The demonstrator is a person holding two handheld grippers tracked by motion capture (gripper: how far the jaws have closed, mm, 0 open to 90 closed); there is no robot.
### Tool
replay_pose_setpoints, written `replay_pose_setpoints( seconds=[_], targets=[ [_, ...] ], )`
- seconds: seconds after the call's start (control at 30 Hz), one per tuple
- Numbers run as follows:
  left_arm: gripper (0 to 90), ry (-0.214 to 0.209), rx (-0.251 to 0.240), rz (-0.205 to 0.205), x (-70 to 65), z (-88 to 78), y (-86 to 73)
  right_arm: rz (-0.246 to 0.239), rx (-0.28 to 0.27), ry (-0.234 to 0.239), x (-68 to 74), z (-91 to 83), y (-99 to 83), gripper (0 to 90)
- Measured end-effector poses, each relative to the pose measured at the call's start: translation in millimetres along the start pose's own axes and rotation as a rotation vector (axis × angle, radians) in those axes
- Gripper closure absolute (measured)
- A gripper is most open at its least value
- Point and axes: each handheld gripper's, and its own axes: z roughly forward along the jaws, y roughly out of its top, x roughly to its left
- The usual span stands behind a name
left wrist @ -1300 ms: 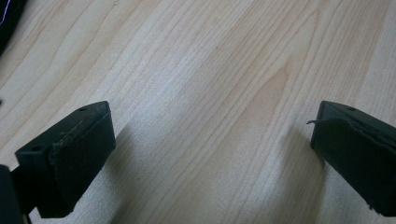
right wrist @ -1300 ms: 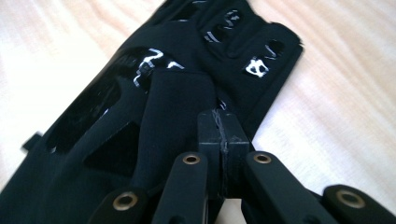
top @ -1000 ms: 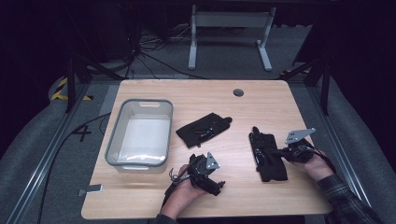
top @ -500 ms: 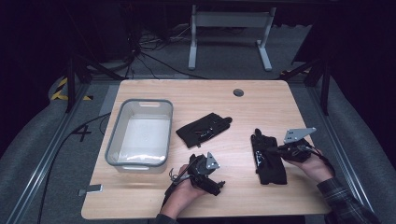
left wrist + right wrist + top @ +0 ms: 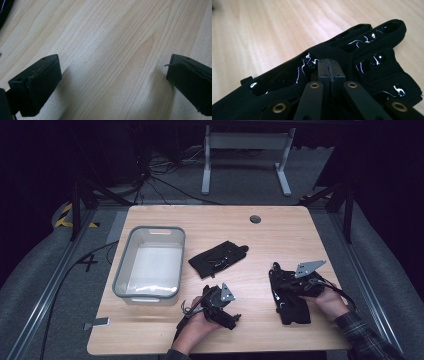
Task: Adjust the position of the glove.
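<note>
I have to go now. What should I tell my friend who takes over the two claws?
Right claw: shut on the near glove, which lies at the table's right front.
Left claw: open, empty, low over bare wood.
Second glove: mid-table, untouched, right of the grey bin.
Done: one glove gripped. The bin holds no glove.
Left, probably: lift this glove into the bin, then fetch the other.

Left tongs (image 5: 227,316) gape wide — right tongs (image 5: 280,287) pressed together.

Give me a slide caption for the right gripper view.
Right tongs shut on a black glove lying on the wooden table.
</note>
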Motion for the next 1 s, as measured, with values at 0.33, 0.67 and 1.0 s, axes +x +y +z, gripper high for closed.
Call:
replay_pose_setpoints(
  seconds=[0.33,0.67,1.0],
  targets=[
    [0.2,0.001,0.000,0.000,0.0,0.0,0.0,0.001,-0.027,0.016,12.1,-11.4,-6.3,86.7],
    [0.2,0.004,-0.001,-0.003,-0.4,-0.2,-0.3,0.103,-0.116,-0.073,-1.0,-43.9,-29.2,59.5],
    [0.1,0.004,-0.001,-0.002,-0.3,-0.2,-0.2,0.172,-0.114,-0.183,-10.2,-58.0,-71.4,28.5]
  ],
)
